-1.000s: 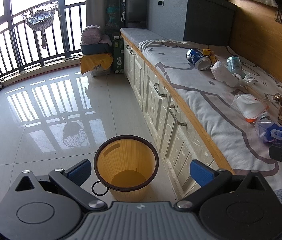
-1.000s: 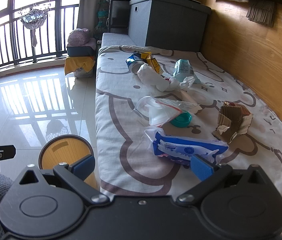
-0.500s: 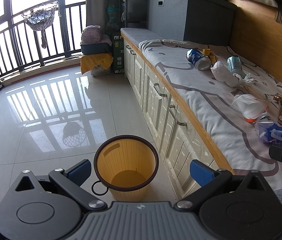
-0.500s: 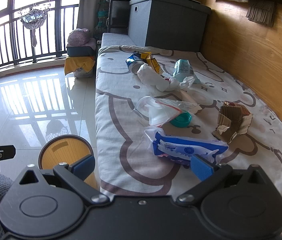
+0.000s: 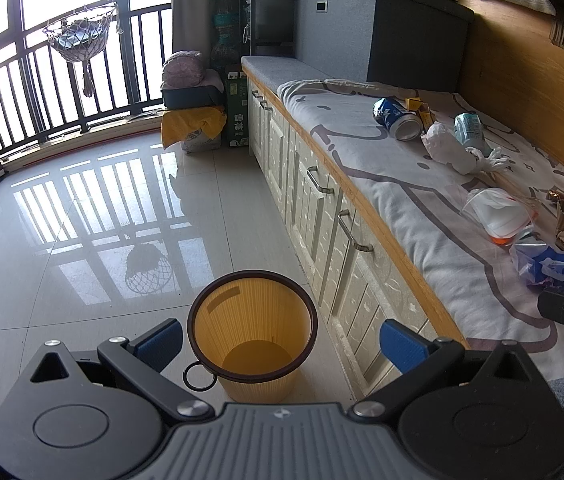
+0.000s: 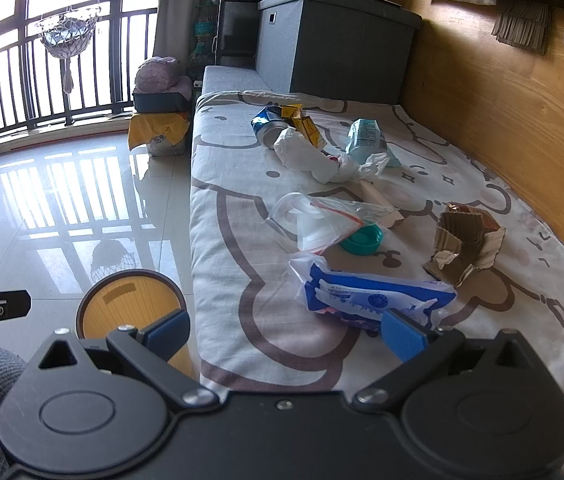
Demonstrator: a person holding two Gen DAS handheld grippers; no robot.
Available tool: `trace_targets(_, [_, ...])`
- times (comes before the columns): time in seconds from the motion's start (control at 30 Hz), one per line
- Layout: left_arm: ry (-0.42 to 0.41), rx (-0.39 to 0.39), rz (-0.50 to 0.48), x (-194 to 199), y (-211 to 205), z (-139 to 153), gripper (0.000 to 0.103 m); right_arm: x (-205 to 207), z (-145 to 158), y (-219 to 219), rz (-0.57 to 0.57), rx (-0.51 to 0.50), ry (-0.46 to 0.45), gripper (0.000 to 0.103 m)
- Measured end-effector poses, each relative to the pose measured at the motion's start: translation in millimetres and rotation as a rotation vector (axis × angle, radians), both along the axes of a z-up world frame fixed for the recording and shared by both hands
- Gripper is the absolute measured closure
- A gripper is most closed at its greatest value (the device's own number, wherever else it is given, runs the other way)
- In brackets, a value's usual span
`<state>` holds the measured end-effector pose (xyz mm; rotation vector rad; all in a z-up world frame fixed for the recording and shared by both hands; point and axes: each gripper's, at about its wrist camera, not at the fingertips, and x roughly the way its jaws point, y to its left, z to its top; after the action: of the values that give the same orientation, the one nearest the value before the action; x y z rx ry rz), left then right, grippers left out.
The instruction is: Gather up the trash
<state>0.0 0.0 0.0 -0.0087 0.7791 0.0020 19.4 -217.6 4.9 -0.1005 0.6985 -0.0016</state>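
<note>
Left gripper (image 5: 279, 338): being held above the floor w/ fingers (image 5: 400, 344) spread wide; nothing is being gripped.
Right gripper (image 6: 284, 330): being held low over the front edge of the bed (image 6: 241, 264), fingers (image 6: 402, 336) wide apart & empty; right finger is being seen just in front of the blue wrapper.
Bin (image 5: 253, 330): yellow, dark-rimmed, is being seen standing upright on the floor (image 5: 81, 240) just beside the bed's drawer fronts, framed betw. the left fingers; nothing is being seen inside.
Blue wrapper (image 6: 374, 298): blue/white plastic pack, is being seen lying flat, nearest to the right gripper.
Clear bag (image 6: 326, 220): zip bag w/ red strip, lying behind the wrapper, partly over a teal lid (image 6: 364, 240).
Cardboard (image 6: 464, 246): torn, crumpled piece, lying to the right of the lid, apart from the wrapper.
White bag (image 6: 314, 156): crumpled, lying further back, mid-bed.
Can (image 5: 396, 118): blue, on its side, touching the white bag's far end in the right view; yellow carton (image 6: 304, 124) is being seen just beside it.
Pale-blue packet (image 6: 368, 136): lying to the right of the white bag.
</note>
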Motion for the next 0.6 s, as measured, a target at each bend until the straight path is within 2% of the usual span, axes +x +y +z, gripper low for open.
trace_targets(0.6, [-0.003, 0.004, 0.005, 1.5, -1.2, 1.1, 0.000, -1.1, 3.1, 2.6, 0.008, -0.016, -0.007, 0.000])
